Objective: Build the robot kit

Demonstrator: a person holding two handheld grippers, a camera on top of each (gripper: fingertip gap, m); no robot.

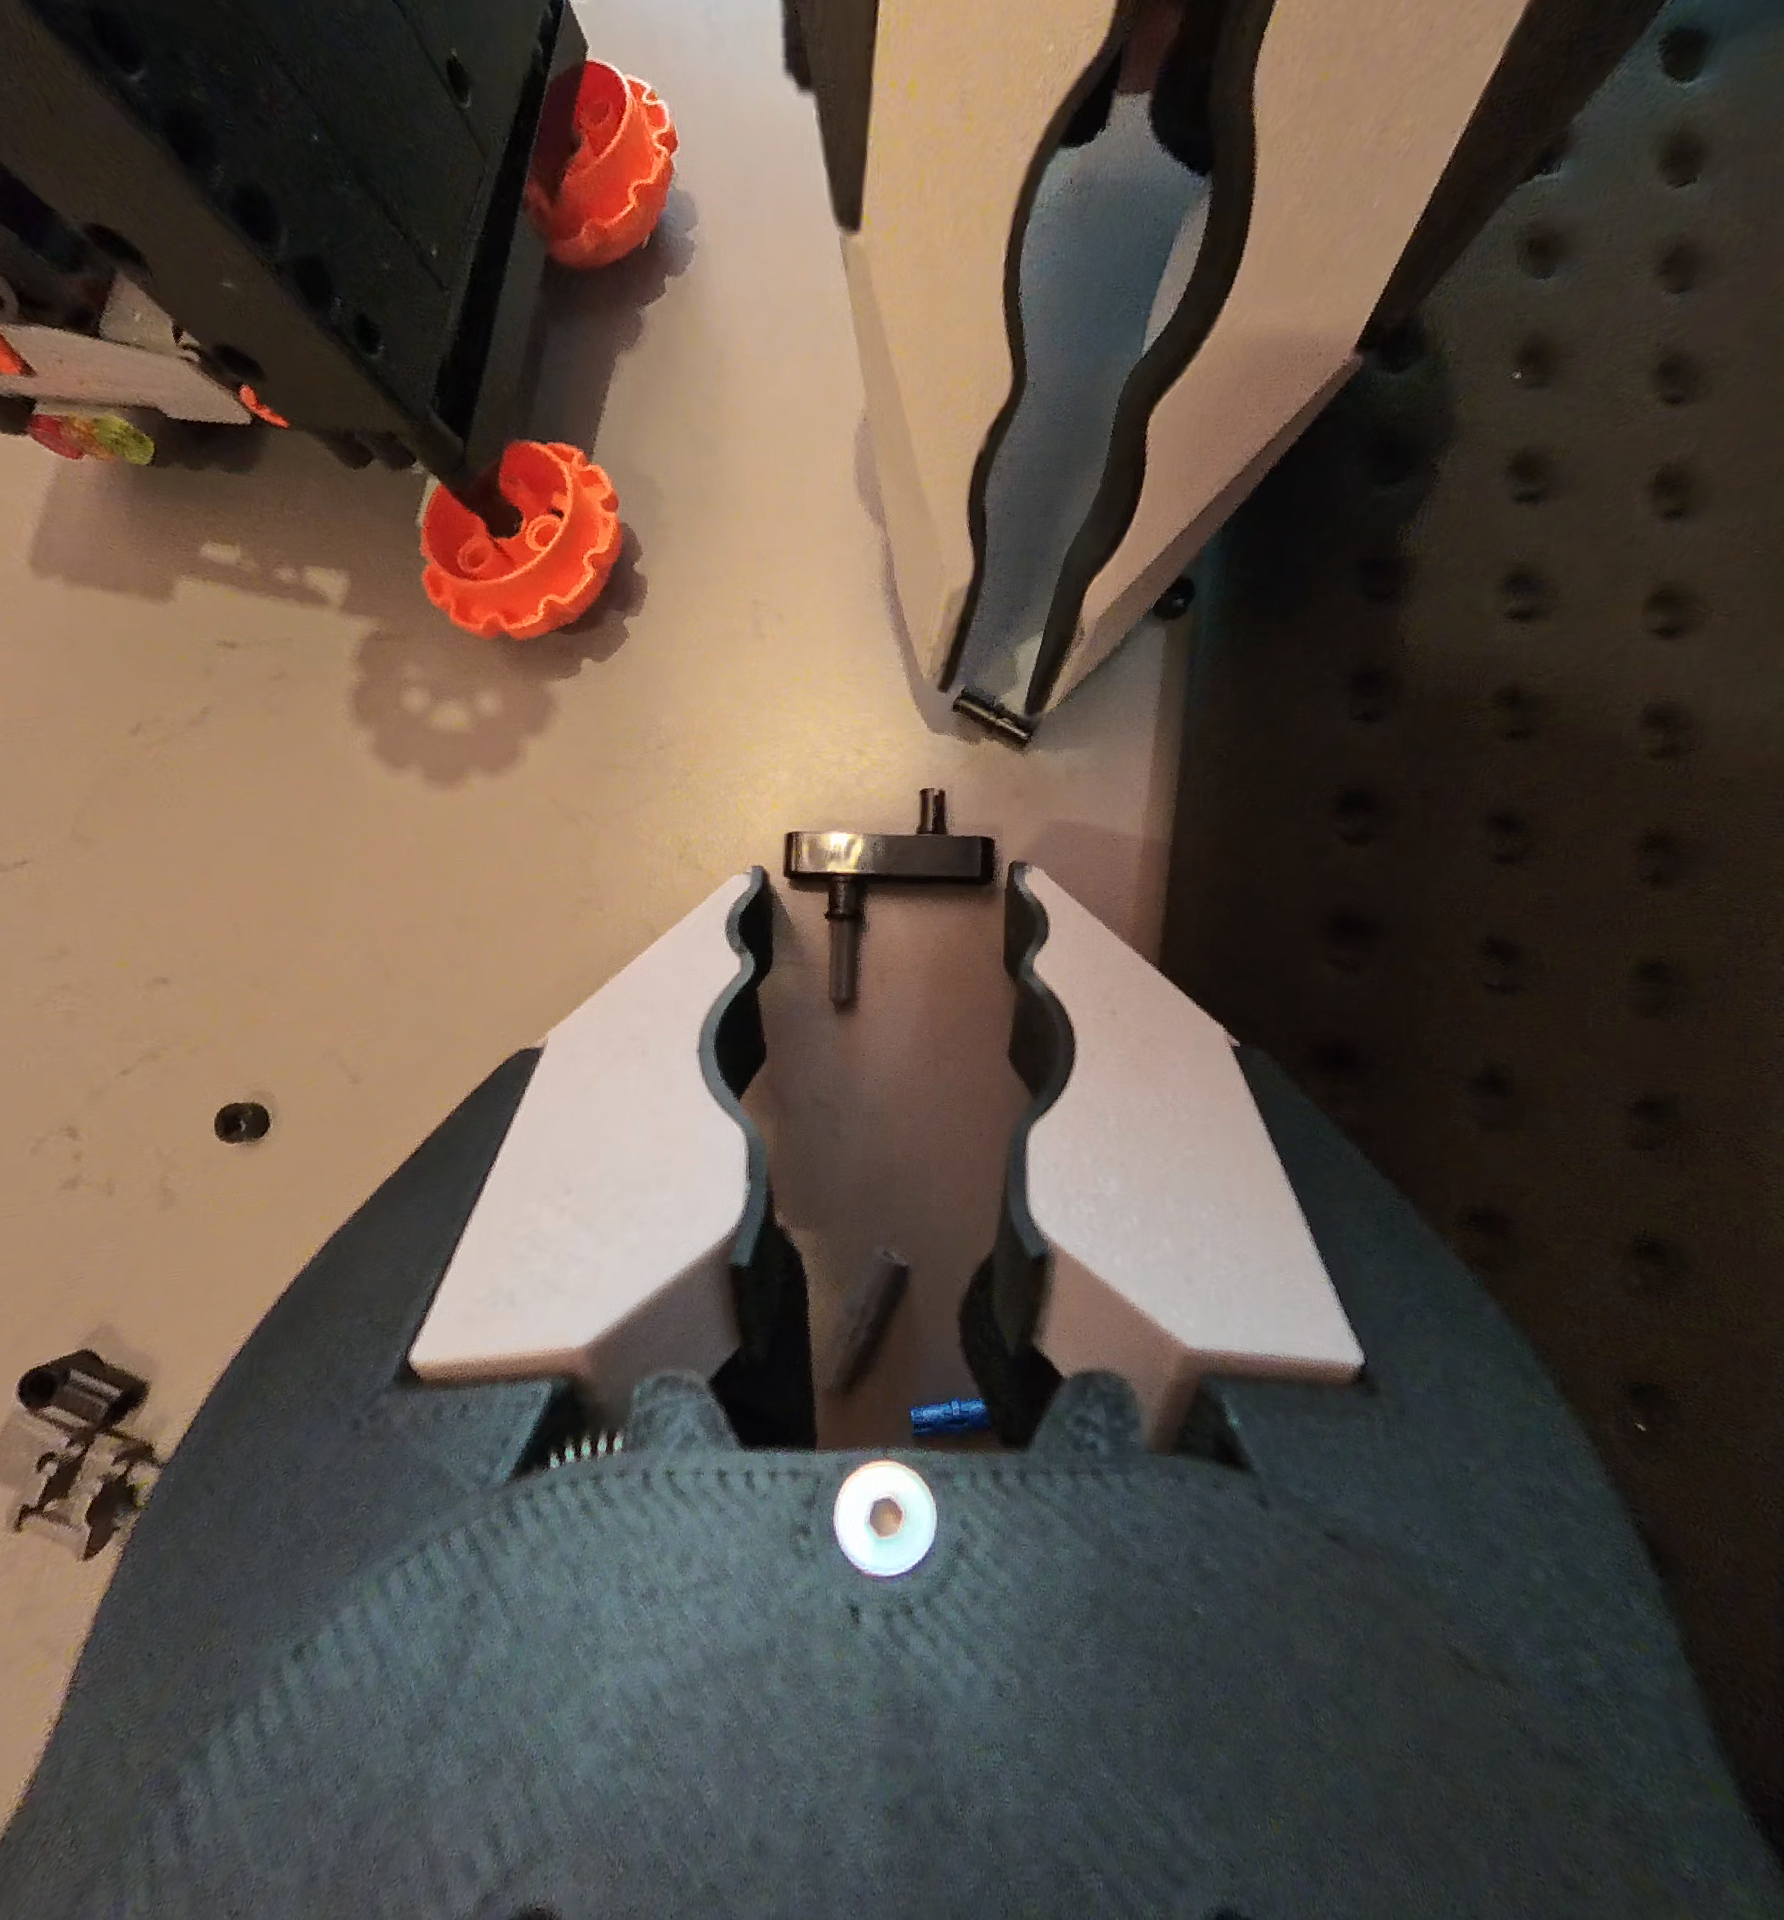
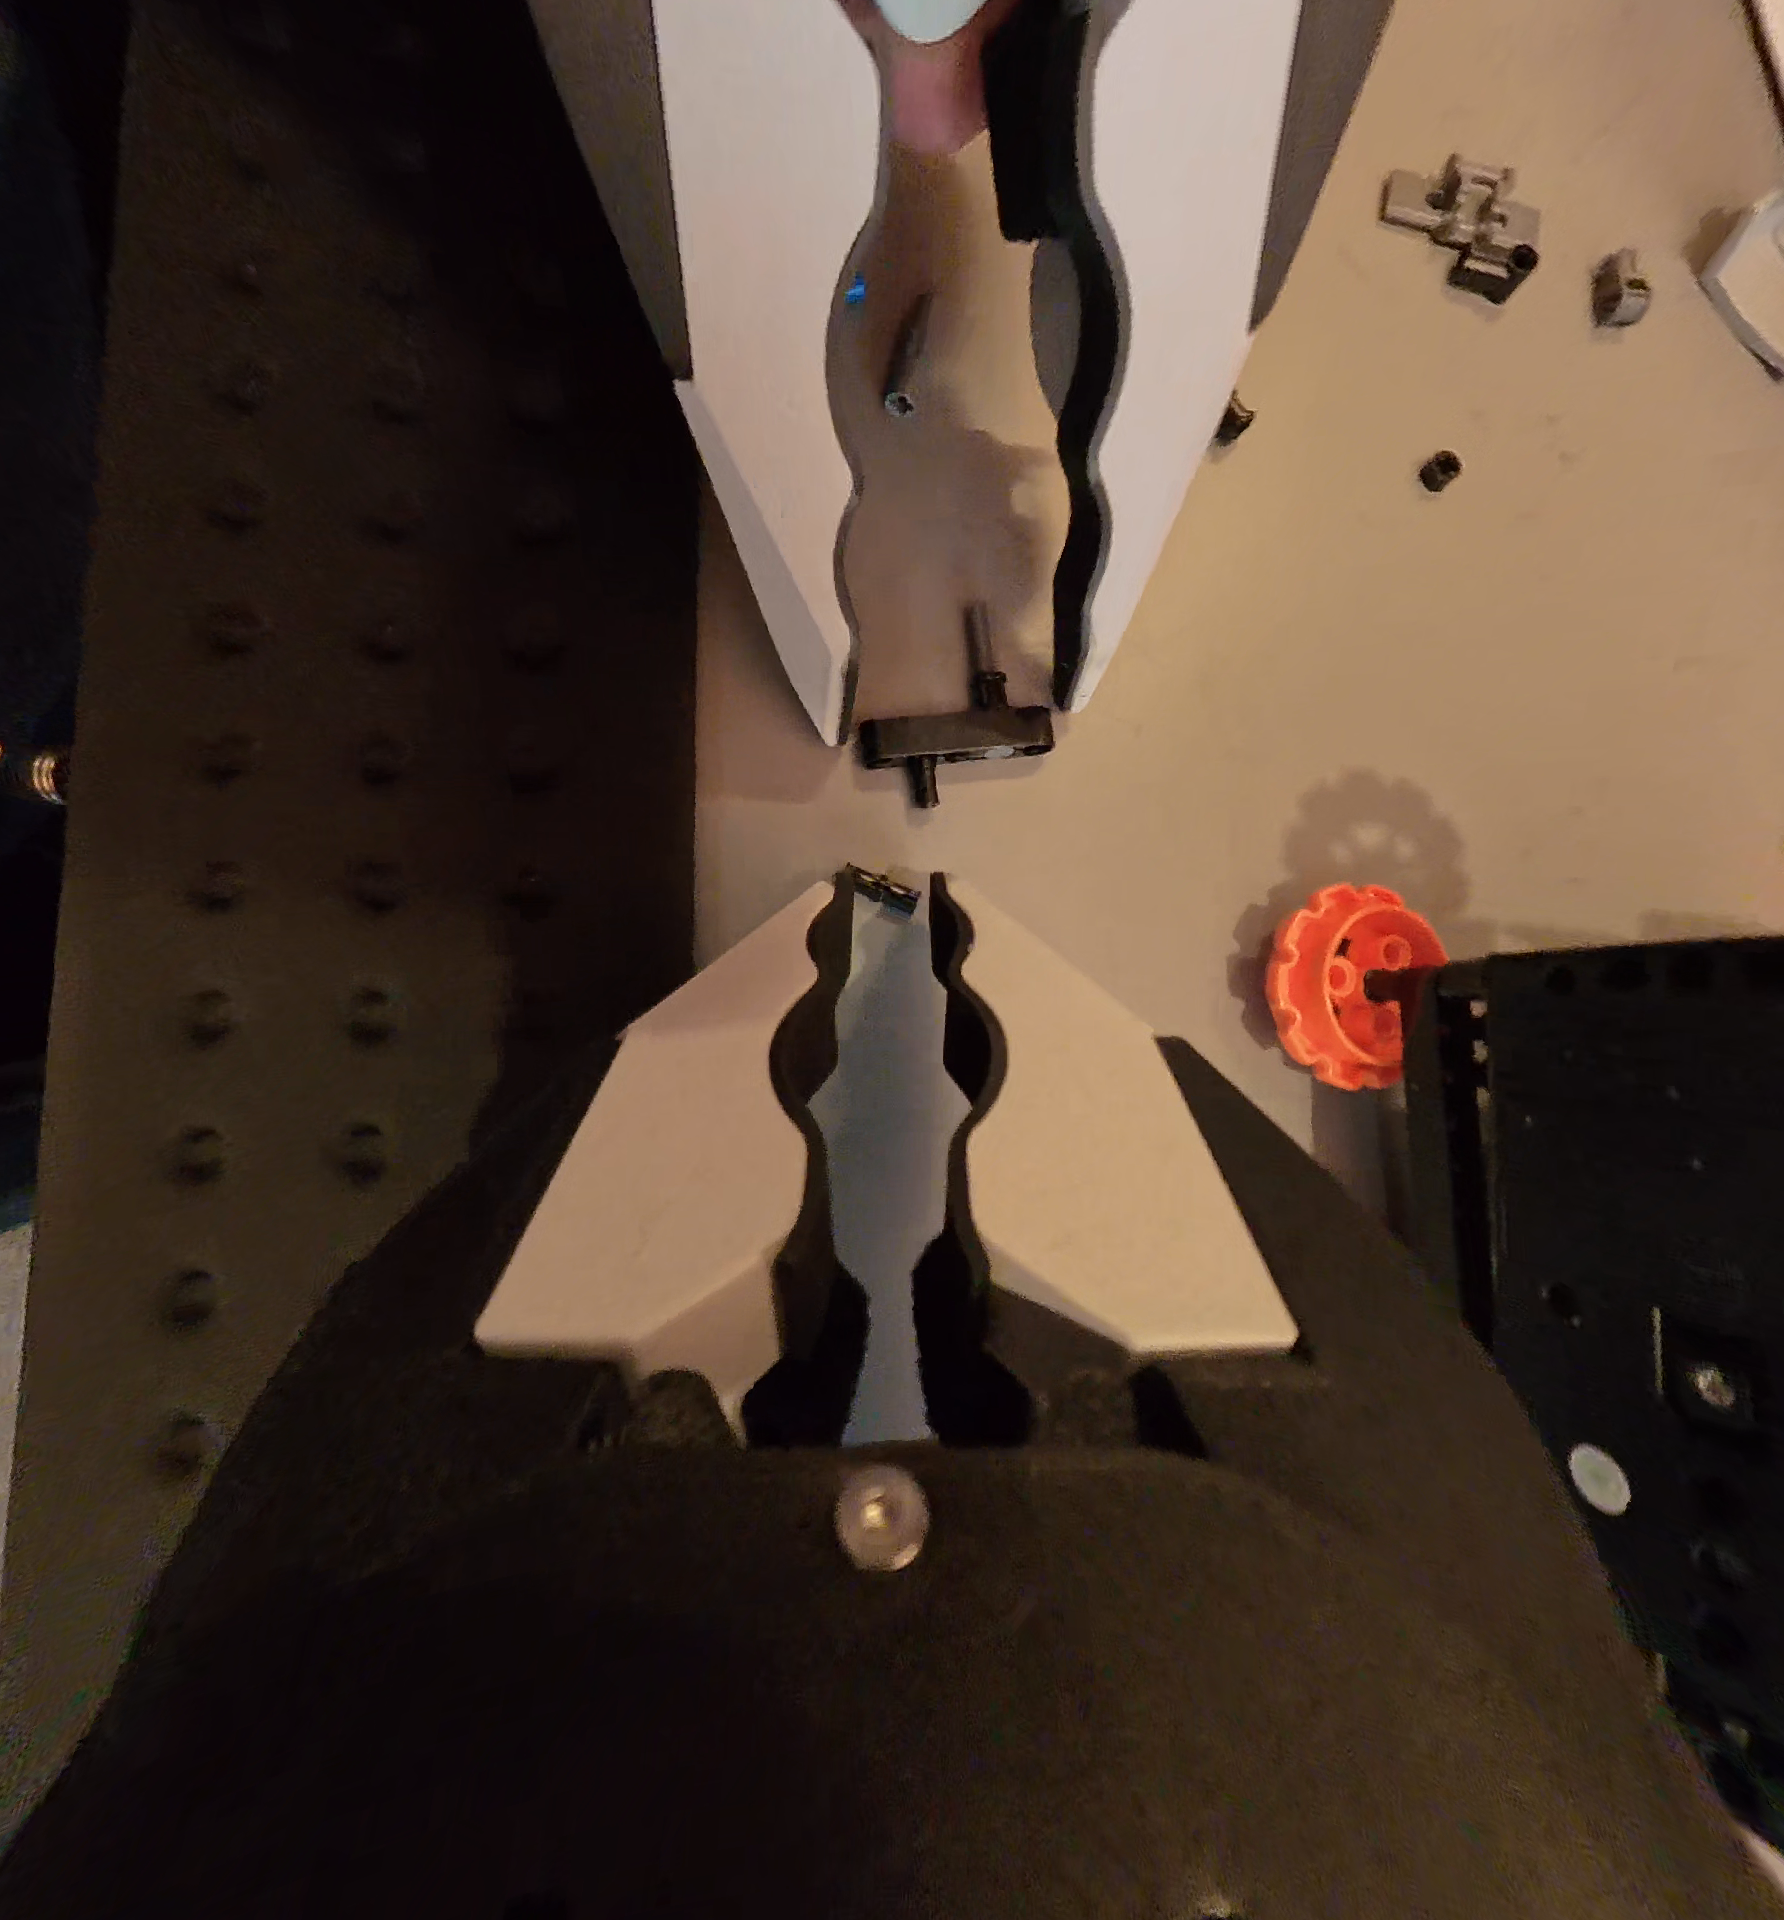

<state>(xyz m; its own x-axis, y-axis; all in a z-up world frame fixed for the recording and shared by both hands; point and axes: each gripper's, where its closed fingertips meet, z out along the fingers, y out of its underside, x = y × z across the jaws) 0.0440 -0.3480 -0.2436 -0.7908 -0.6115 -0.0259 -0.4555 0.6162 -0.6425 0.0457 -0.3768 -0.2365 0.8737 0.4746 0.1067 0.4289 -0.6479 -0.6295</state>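
Observation:
My left gripper point(image 1: 890, 883) grips a short black beam point(image 1: 888, 857) end to end between its fingertips, just above the beige table point(image 1: 244, 935). One pin sticks out of the beam toward me and one away. My right gripper point(image 2: 890, 883) is shut on a small black pin point(image 2: 886, 891) at its very tips. It faces the beam's far side with a small gap between them. The left gripper point(image 2: 955, 717) and beam point(image 2: 955, 740) also show in the right wrist view. The right gripper point(image 1: 992, 707) shows in the left wrist view.
A black model vehicle point(image 1: 275, 208) with orange wheels point(image 1: 519, 540) stands nearby; one wheel shows in the right wrist view point(image 2: 1350, 982). A black perforated board point(image 1: 1490, 831) borders the table. Loose parts lie around: a grey piece point(image 1: 72, 1455), a blue pin point(image 1: 948, 1415), a dark axle point(image 1: 867, 1320). Left and right tips are no more than a few centimetres apart.

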